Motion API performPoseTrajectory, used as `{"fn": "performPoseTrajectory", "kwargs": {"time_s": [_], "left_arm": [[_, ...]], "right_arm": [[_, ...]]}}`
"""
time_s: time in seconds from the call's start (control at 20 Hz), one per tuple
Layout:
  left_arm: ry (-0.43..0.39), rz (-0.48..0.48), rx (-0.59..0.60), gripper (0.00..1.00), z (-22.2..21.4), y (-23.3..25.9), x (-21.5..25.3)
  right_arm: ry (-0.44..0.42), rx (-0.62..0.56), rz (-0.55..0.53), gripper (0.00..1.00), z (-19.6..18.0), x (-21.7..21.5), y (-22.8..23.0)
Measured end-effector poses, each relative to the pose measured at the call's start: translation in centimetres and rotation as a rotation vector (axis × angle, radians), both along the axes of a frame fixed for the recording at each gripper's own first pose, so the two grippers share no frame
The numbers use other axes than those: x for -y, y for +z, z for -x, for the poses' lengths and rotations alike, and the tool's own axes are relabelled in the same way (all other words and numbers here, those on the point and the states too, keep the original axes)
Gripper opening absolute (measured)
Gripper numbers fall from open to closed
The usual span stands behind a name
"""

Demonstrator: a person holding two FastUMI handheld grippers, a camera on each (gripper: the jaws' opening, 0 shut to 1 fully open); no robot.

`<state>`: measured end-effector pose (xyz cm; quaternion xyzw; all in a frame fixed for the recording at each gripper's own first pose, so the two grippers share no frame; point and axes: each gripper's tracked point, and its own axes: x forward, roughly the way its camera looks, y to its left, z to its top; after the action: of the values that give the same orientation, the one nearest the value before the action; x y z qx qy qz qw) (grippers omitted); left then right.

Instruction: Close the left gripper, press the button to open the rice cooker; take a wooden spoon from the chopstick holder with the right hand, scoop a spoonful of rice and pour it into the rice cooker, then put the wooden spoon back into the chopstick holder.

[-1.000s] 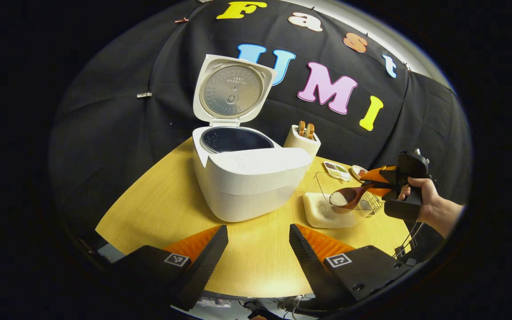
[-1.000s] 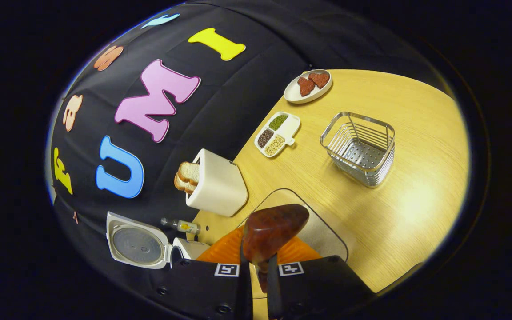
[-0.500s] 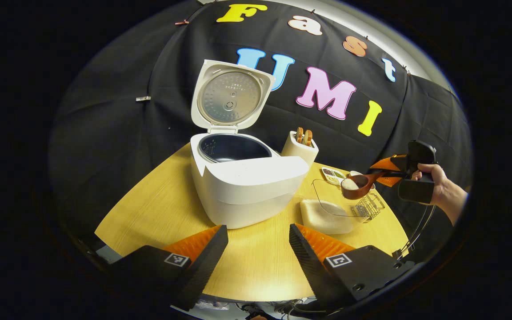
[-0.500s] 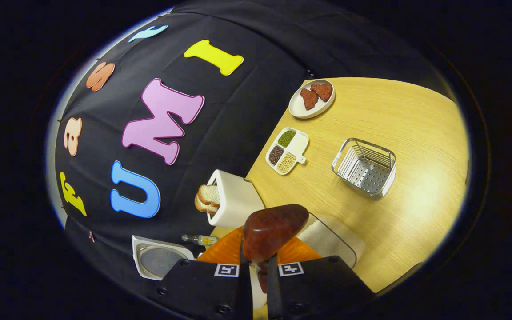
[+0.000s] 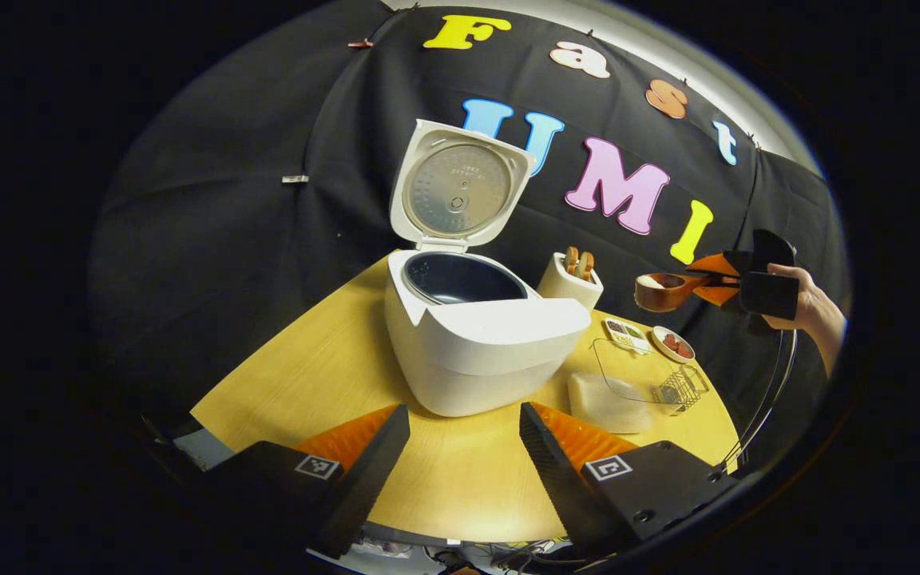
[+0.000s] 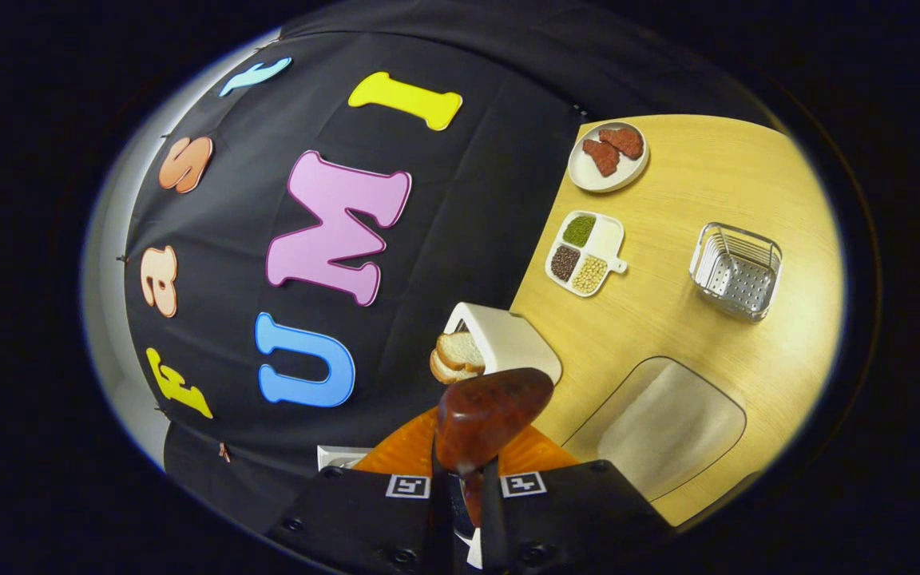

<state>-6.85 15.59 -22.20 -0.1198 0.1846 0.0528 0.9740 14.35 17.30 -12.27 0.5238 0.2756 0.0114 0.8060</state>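
Observation:
The white rice cooker (image 5: 492,343) stands on the wooden table with its lid (image 5: 460,188) raised and its dark inner pot bare. My left gripper (image 5: 464,451) hangs open in front of it, holding nothing. To the cooker's right, high above the table, my right gripper (image 5: 719,275) is shut on the handle of the wooden spoon (image 5: 662,291), whose bowl carries white rice. In the right gripper view the spoon's brown underside (image 6: 492,411) juts out past the right gripper (image 6: 464,487). The clear rice container (image 6: 668,423) lies below it. The wire holder (image 6: 735,271) sits farther off.
A white toaster (image 6: 500,343) with bread slices stands between the cooker and the rice container. A divided dish of beans (image 6: 588,251) and a small plate (image 6: 608,152) with brown pieces lie near the table's back edge. A person's hand (image 5: 815,307) holds the right gripper.
The right gripper has lifted the rice-filled spoon out of the container and raised it well above the table. The left gripper stays open and has shifted only slightly.

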Motion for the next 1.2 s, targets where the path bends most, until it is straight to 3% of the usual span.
{"fn": "performPoseTrajectory", "kwargs": {"time_s": [0.05, 0.1, 0.6, 0.8, 1.2], "left_arm": [[0.012, -0.002, 0.002, 0.96, 0.1, 0.0, -0.6], [0.020, -0.003, 0.005, 0.96, 0.3, 0.2, -1.2], [0.112, 0.016, 0.000, 0.96, 2.3, -0.1, -5.1], [0.138, 0.032, -0.011, 0.96, 2.7, -0.6, -5.8], [0.151, 0.018, -0.029, 0.98, 2.5, -0.3, -7.7]], "right_arm": [[0.017, 0.001, -0.015, 0.12, -0.2, -1.4, 0.2], [0.033, -0.001, -0.031, 0.17, -0.4, -2.9, 0.3], [0.225, 0.010, -0.024, 0.17, -1.8, -17.5, -0.6], [0.306, 0.066, 0.063, 0.17, -2.5, -22.8, -1.0], [0.482, 0.289, 0.398, 0.17, -3.1, -29.5, -1.6]]}}
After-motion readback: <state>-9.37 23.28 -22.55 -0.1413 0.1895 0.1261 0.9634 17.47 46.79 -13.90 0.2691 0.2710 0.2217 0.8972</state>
